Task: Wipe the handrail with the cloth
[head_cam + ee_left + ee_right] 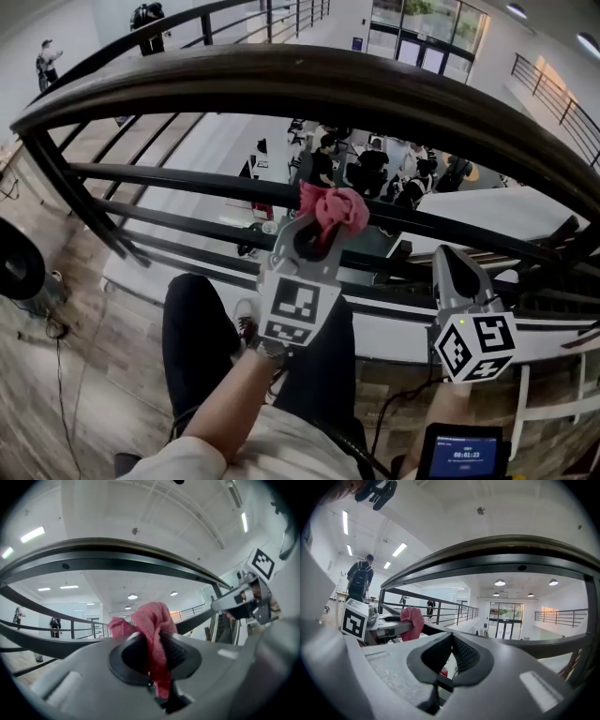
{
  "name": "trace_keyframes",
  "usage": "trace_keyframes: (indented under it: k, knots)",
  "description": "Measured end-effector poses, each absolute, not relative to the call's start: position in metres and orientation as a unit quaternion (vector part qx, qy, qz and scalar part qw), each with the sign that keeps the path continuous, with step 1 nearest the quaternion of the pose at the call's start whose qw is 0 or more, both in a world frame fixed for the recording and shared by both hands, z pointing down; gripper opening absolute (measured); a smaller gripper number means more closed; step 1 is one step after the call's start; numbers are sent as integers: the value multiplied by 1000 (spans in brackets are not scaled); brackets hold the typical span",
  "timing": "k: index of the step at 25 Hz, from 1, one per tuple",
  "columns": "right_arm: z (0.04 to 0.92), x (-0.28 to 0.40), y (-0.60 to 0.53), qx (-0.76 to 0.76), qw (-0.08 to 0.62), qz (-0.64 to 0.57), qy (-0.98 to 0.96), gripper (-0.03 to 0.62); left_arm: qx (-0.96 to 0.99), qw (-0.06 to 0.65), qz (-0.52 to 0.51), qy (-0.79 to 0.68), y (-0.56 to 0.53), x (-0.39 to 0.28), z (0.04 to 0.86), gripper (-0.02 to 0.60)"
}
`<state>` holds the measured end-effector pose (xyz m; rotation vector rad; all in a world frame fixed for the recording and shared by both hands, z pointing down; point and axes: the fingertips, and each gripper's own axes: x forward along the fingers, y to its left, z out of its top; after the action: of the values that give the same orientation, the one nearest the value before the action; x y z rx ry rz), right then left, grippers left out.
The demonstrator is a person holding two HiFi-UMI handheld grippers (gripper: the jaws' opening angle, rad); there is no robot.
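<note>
Nearest, on this side of the handrail (309,89), a wood-plank floor (84,309) is running under the person's dark trousers (202,328). The left gripper (314,234) is clamping a pink cloth (333,208) between its jaws, the bunched end poking up below the handrail with a gap between them. The right gripper (457,267) is hanging below the handrail too, jaws pressed together on nothing. The handrail is curving wide (dark, glossy top). Beyond it, people (375,169) are sitting on a lower level. A white ceiling (140,508) with strip lights is spreading above.
</note>
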<state>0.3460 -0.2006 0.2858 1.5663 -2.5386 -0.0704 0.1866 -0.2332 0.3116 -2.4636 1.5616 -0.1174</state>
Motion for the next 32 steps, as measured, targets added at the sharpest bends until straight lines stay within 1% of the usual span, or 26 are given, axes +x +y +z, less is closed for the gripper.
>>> trace_keyframes:
  k: [8,17,23,32]
  knots:
    - [276,310,-208,497,67,-28,-864,3,-841,119,-48,526,-232,181,309,69]
    - [249,261,-214,474,35,-43,-879,3,-847,114,-45,517,-232,185,307,69]
    - [238,242,-215,463,21,-46,-885,3,-852,95,-46,513,-233,191,316,69]
    - [245,223,-211,437,25,-45,-898,3,-849,95,-40,518,-233,192,316,71]
